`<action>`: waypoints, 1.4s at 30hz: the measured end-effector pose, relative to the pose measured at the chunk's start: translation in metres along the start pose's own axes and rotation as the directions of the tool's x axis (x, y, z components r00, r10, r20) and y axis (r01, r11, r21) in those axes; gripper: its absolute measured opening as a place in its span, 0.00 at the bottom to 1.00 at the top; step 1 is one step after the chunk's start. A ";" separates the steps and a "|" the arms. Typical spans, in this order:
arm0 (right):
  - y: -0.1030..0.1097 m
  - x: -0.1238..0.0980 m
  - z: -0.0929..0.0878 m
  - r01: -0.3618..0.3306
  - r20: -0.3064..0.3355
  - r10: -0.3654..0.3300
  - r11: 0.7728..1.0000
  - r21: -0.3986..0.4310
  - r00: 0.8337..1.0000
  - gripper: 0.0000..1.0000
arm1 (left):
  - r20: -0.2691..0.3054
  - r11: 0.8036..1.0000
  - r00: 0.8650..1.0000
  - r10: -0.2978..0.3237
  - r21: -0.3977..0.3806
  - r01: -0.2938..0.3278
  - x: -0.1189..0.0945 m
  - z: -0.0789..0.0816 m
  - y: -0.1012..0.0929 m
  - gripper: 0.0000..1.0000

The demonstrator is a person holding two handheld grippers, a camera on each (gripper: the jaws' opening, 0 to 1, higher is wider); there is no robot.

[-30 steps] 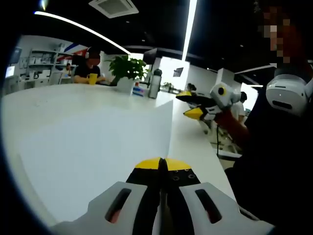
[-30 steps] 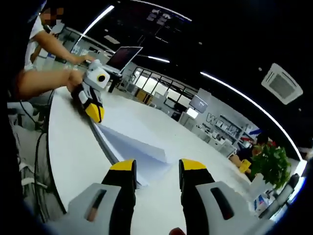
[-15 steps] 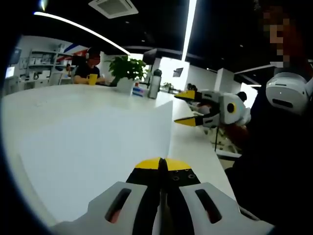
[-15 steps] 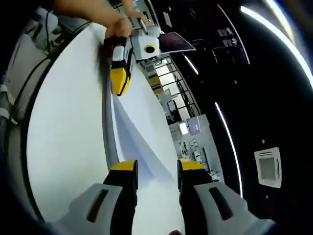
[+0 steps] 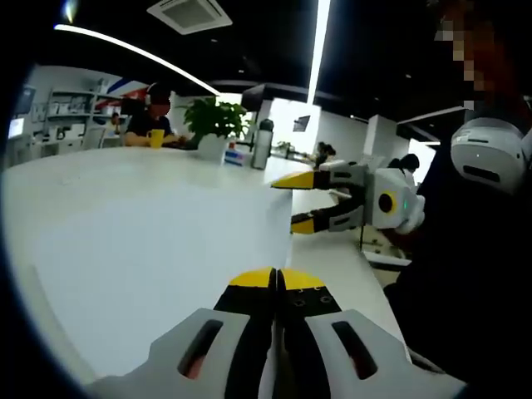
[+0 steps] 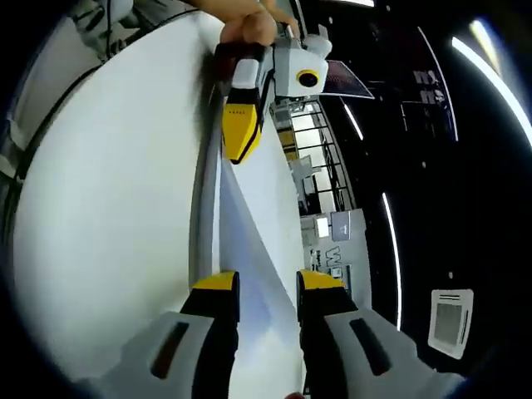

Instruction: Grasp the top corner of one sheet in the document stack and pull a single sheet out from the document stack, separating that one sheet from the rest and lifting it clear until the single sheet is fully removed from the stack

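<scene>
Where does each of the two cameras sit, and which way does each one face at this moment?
Left gripper view: rides on the left tool, shut on the lifted sheet, facing across the white table towards the plant; the right tool enters from the right.
Right gripper view: rides on the open right tool, looking along the sheet's edge at the left tool and a hand.
Shared: both tools, sheet, table.

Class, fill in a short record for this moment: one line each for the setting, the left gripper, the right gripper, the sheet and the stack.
Setting: white table
Left gripper: shut on a lifted sheet
Right gripper: open, jaws either side of the sheet's raised edge
Sheet: one corner pinched, raised off the document stack
Stack: lying flat on the table
</scene>
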State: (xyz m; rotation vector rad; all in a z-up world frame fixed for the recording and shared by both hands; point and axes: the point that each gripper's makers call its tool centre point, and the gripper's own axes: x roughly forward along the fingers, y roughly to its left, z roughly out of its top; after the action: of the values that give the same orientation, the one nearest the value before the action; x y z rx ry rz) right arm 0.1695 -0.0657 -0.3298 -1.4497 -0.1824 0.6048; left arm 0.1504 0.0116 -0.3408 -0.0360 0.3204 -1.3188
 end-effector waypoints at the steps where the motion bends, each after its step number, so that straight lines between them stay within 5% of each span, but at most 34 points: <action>1: 0.000 0.001 0.000 0.001 -0.001 -0.001 1.000 -0.005 1.000 0.24 | -0.001 1.000 1.000 0.000 0.000 0.000 0.000 0.000 0.000 0.03; 24: 0.012 0.008 0.001 0.013 -0.010 -0.014 0.996 -0.091 1.000 0.04 | 0.003 1.000 1.000 -0.001 0.015 0.001 0.001 0.000 -0.002 0.04; 42: 0.012 0.009 0.003 0.047 0.002 -0.047 0.993 -0.110 0.999 0.02 | 0.004 0.999 1.000 -0.002 0.032 0.002 0.000 0.001 -0.001 0.06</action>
State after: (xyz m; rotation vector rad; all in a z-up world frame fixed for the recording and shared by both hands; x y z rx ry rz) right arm 0.1722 -0.0593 -0.3429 -1.5472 -0.2522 0.5632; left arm 0.1492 0.0110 -0.3399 -0.0124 0.2955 -1.3257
